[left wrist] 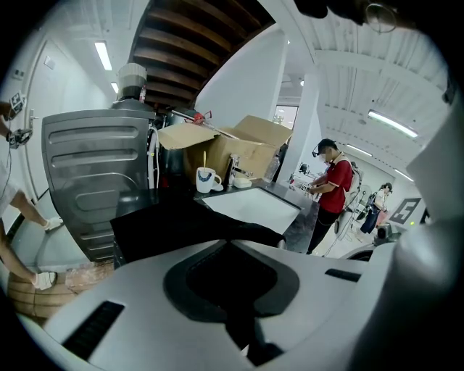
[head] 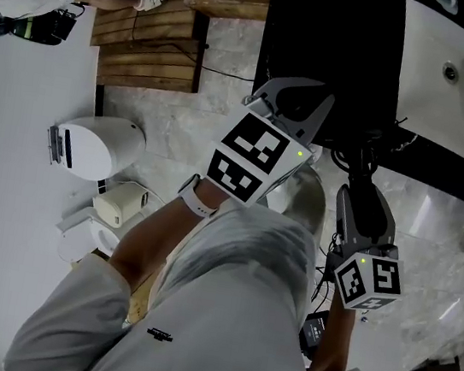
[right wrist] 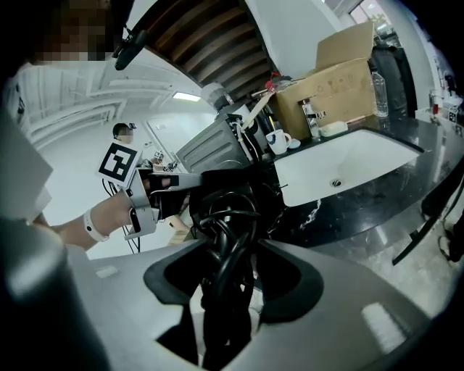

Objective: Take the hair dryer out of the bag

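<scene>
The black bag [head: 329, 57] lies on the dark counter by the sink. My left gripper [head: 293, 96] is shut on the bag's near edge; in the left gripper view, black fabric [left wrist: 174, 224] fills the gap at its closed jaws [left wrist: 233, 245]. My right gripper [head: 362, 181] stands to its right, below the counter edge. A black hair dryer with its coiled cord [right wrist: 226, 210] sits between the right jaws [right wrist: 232, 250], which hold it. The cord bundle [head: 359, 159] hangs just off the bag. In the right gripper view, the left gripper [right wrist: 170, 190] pinches the bag beside the dryer.
A white sink [head: 456, 75] is set in the black counter to the right. A cardboard box [left wrist: 246, 148] and a mug [left wrist: 206, 179] stand behind the sink. A grey metal appliance [left wrist: 94, 174] stands at left. On the floor are a white device [head: 95, 147] and wooden slats [head: 150, 38].
</scene>
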The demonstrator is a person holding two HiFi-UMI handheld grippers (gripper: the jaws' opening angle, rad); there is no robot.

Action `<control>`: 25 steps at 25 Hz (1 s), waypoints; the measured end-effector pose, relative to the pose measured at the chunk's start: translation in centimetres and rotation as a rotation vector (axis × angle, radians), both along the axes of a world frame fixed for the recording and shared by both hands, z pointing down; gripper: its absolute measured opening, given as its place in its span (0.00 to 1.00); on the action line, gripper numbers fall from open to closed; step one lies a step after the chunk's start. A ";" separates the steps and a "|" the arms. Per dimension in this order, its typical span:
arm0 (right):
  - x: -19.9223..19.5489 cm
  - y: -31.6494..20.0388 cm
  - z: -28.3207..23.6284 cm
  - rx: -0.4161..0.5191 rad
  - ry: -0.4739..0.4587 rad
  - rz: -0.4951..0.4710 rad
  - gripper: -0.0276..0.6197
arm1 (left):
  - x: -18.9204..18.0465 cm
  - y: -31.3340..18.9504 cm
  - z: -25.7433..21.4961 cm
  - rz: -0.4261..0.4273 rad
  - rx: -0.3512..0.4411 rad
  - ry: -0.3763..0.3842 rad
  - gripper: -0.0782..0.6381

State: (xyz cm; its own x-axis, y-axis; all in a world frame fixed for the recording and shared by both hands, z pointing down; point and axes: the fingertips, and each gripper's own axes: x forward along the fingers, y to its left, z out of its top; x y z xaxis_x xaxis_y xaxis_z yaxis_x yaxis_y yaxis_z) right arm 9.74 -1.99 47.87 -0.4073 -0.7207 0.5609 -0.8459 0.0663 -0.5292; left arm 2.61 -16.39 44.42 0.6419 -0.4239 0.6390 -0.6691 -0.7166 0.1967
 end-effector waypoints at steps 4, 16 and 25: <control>0.6 1.3 -0.8 0.000 -0.015 0.014 0.39 | -0.2 0.3 -0.1 0.003 0.004 -0.005 0.13; 1.5 4.2 -4.1 0.016 -0.020 0.044 0.39 | -0.6 1.3 -0.4 -0.016 -0.055 0.018 0.13; 2.9 5.4 -6.9 0.044 -0.024 0.096 0.39 | -0.3 2.3 -1.7 -0.015 -0.079 0.073 0.22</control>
